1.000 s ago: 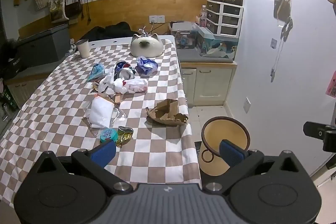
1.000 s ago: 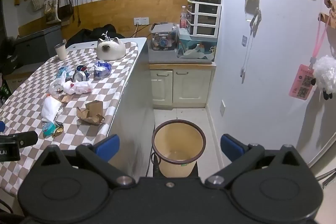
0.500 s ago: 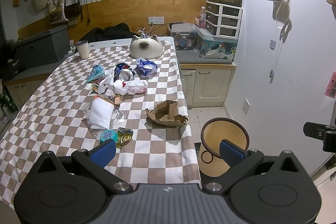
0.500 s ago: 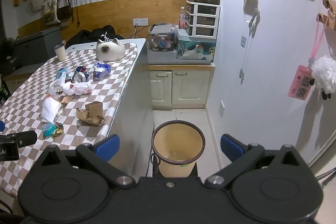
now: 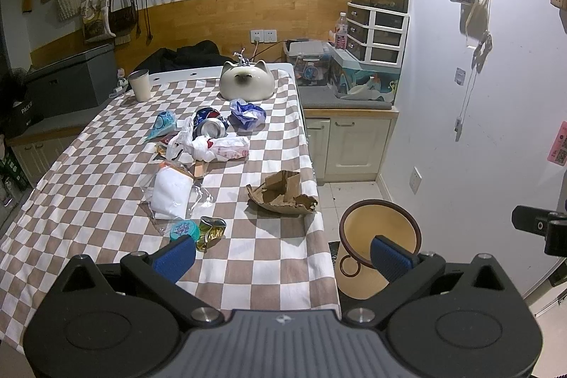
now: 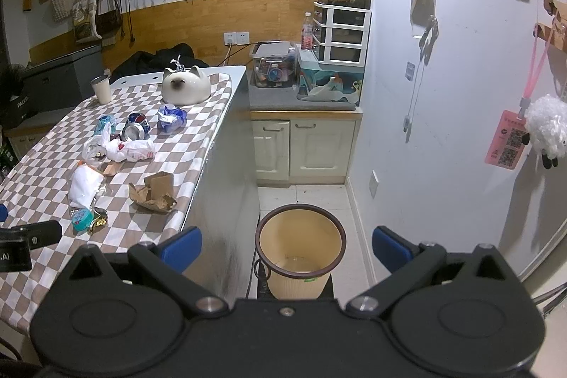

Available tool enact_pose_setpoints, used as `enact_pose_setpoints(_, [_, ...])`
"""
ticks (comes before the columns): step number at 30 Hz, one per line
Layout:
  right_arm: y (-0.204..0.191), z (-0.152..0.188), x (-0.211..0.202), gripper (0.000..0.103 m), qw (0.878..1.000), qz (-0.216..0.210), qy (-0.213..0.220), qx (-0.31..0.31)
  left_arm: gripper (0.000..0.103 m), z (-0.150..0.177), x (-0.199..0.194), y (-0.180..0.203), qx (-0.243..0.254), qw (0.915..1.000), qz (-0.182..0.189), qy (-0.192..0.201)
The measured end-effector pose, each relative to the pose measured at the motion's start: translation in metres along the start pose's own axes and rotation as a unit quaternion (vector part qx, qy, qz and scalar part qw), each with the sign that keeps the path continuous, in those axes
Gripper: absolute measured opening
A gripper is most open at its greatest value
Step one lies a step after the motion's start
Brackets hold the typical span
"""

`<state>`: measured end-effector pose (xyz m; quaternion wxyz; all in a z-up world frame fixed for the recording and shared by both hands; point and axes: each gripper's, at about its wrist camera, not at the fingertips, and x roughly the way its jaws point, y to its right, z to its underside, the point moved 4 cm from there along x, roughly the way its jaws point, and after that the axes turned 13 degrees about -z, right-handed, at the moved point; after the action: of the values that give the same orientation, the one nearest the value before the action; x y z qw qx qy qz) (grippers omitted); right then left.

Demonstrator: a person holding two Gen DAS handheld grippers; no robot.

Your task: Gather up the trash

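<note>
In the left wrist view, the left gripper (image 5: 282, 254) is hovering above the near end of the desk (image 5: 71, 201), its jaws standing wide and gripping nothing. Trash is lying spread over the checked cloth: a torn cardboard piece (image 5: 281, 195) is sitting near the right edge, a white bag (image 5: 170, 193) is lying left of it, and a teal lid (image 5: 183, 230) and a crushed gold can (image 5: 211, 232) are resting side by side just beyond the left jaw. Farther back, a white plastic bag (image 5: 209, 146), a dented can (image 5: 209, 126) and a blue wrapper (image 5: 247, 112) are clustering in front of a cat-shaped bowl (image 5: 247, 84). A bin (image 5: 381, 247) is standing on the floor beside the desk's right edge.

In the right wrist view, the right gripper (image 6: 287, 247) is hanging above the bin (image 6: 300, 248), which is sitting between its wide, unloaded jaws. The cardboard piece (image 6: 153, 193) is lying close to the desk edge, well apart from the bin.
</note>
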<state>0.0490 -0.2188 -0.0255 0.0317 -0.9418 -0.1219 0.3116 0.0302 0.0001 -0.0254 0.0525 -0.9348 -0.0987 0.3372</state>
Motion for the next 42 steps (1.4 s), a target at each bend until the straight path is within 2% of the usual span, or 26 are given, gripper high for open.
enact_pose_setpoints(42, [-0.0013, -0.0015, 0.0031, 0.103, 1.0, 0.0, 0.0, 0.0, 0.103, 0.0, -0.0003, 0.0, 0.0, 1.0, 0.0, 0.002])
